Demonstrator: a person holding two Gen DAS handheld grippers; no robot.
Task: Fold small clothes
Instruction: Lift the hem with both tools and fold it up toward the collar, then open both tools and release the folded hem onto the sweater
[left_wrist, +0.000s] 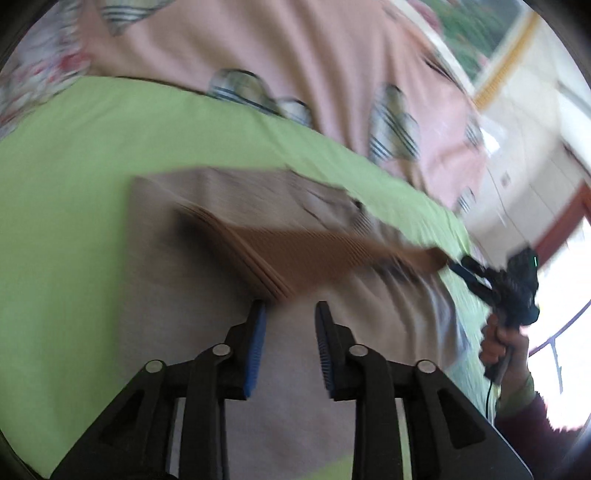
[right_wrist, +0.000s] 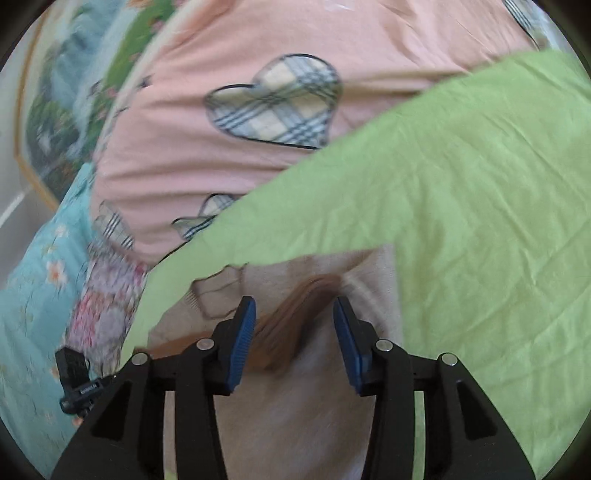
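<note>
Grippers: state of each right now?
Left gripper: open, nothing between the pads, over the beige garment.
Right gripper: open, holding nothing.

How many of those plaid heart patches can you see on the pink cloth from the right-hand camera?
3 clearly: one large heart in the middle of the pink cloth, one half tucked under the green sheet, one at the cloth's left edge. Another may sit cut off at top right.

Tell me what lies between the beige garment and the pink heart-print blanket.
A strip of the green sheet separates the beige garment from the pink blanket, clearest in the right wrist view.
</note>
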